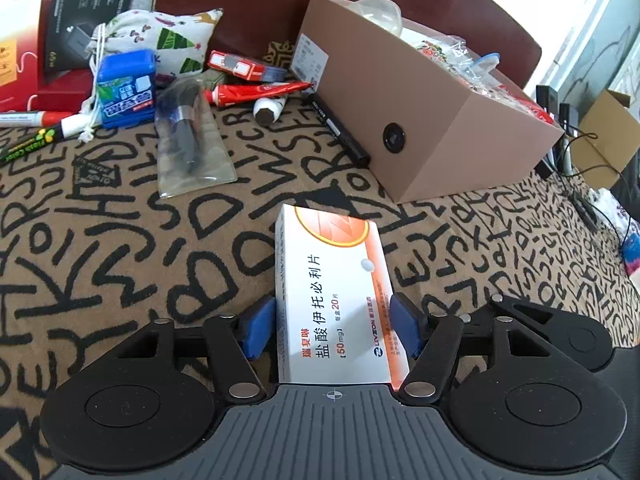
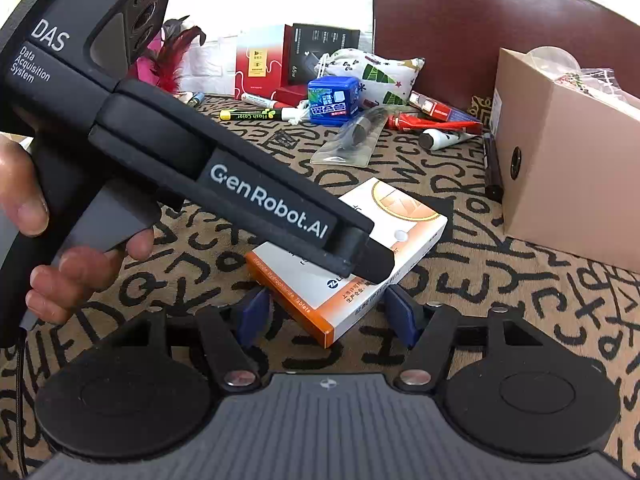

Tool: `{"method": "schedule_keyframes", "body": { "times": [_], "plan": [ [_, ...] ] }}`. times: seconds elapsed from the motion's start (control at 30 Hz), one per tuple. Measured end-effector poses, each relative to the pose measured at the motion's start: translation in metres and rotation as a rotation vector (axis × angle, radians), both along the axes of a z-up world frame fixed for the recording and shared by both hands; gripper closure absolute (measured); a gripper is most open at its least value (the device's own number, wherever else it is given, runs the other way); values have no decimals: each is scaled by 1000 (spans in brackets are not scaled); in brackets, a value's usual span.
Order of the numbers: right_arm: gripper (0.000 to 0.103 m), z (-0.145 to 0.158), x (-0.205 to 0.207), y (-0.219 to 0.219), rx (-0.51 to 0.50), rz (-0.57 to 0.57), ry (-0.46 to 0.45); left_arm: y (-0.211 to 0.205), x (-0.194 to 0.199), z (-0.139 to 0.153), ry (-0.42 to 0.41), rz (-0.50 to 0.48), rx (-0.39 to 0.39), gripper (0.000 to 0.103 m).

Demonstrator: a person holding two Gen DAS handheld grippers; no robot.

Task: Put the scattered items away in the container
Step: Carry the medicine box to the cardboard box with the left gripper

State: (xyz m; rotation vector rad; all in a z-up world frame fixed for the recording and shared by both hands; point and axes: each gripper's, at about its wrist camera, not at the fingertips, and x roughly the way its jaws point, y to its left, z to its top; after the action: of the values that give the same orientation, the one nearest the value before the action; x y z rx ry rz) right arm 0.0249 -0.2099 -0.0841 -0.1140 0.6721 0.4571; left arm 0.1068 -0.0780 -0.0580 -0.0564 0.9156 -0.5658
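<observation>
A white and orange medicine box (image 1: 334,296) sits between my left gripper's (image 1: 334,326) blue pads, which touch both its long sides. In the right wrist view the left gripper's black body reaches across onto the same box (image 2: 404,224). My right gripper (image 2: 326,316) is open, its blue pads either side of the box's near corner, apart from it. The cardboard container (image 1: 404,120) stands beyond the box at the right, filled with bags and packets; it also shows in the right wrist view (image 2: 568,168).
Scattered items lie at the back left of the lettered cloth: a blue box (image 1: 126,88), a clear pouch with a brush (image 1: 190,136), a red tube (image 1: 256,92), a black marker (image 1: 338,130), pens, a printed cloth bag (image 1: 168,36). A dark chair back stands behind.
</observation>
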Motion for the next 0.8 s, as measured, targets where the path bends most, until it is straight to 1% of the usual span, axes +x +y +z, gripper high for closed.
{"method": "schedule_keyframes", "body": {
  "times": [0.07,0.17,0.3,0.4,0.43,0.47,0.5,0.53,0.57,0.6,0.63,0.67,0.7,0.73,0.8],
  "plan": [
    [39,5,-8,-1,29,4,8,-1,-9,7,-24,5,17,36],
    [41,15,-21,-4,55,4,-10,-4,-23,25,-70,4,22,36],
    [41,37,-39,-9,62,-9,-76,-12,-41,53,-151,-4,15,36],
    [41,57,-55,-17,77,-20,-148,-20,-50,76,-199,-17,2,36],
    [41,64,-60,-21,82,-24,-174,-24,-50,83,-210,-23,-4,33],
    [41,72,-64,-24,88,-31,-204,-28,-49,90,-213,-37,-16,38],
    [41,79,-67,-29,94,-38,-232,-33,-46,96,-196,-71,-43,60],
    [43,87,-70,-33,108,-32,-266,-40,-43,102,-174,-90,-69,71],
    [43,94,-72,-37,126,-21,-294,-47,-40,107,-169,-85,-81,70],
    [43,100,-72,-38,127,-24,-311,-55,-39,112,-192,-84,-77,70],
    [42,105,-72,-38,101,-42,-333,-64,-38,114,-236,-104,-51,63],
    [42,108,-70,-37,60,-60,-361,-70,-36,113,-258,-108,-21,55],
    [42,108,-68,-38,25,-69,-375,-70,-35,110,-254,-86,-2,41],
    [44,106,-66,-41,6,-76,-367,-67,-34,104,-239,-75,1,34],
    [43,95,-70,-60,25,-109,-312,-62,-32,92,-206,-87,-4,32]
  ]
}}
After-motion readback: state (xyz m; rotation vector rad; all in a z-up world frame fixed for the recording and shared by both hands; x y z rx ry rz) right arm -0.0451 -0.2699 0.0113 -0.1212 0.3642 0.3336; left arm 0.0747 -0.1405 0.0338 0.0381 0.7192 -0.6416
